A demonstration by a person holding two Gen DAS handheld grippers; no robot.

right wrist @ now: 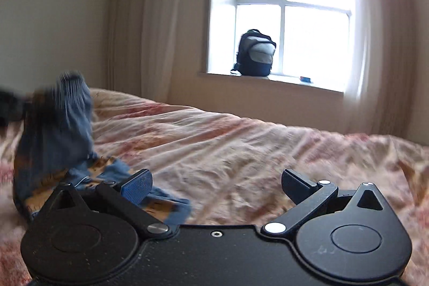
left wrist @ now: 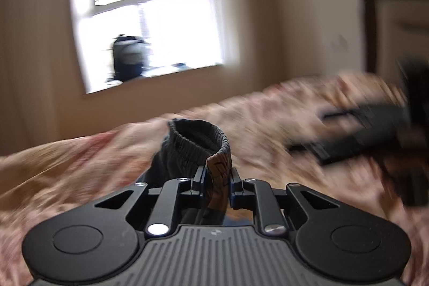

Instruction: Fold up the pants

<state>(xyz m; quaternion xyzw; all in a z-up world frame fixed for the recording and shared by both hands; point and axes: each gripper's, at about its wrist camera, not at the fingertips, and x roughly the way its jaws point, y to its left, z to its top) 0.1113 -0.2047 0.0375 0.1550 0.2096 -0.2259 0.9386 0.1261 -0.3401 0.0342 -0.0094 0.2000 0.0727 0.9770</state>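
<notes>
Above the rumpled floral bedspread, left tool pinches ribbed pants; right tool spread.

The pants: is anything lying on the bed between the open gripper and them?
Nothing visible is in the way. In the right wrist view the right gripper is open and empty over the bedspread, and the pants hang at its left, with only bare cover between. The left gripper already pinches their waistband.

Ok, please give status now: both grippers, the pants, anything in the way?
Left gripper shut on pants waistband, lifted. Right gripper open, empty, over bed. Nothing in the way.
</notes>
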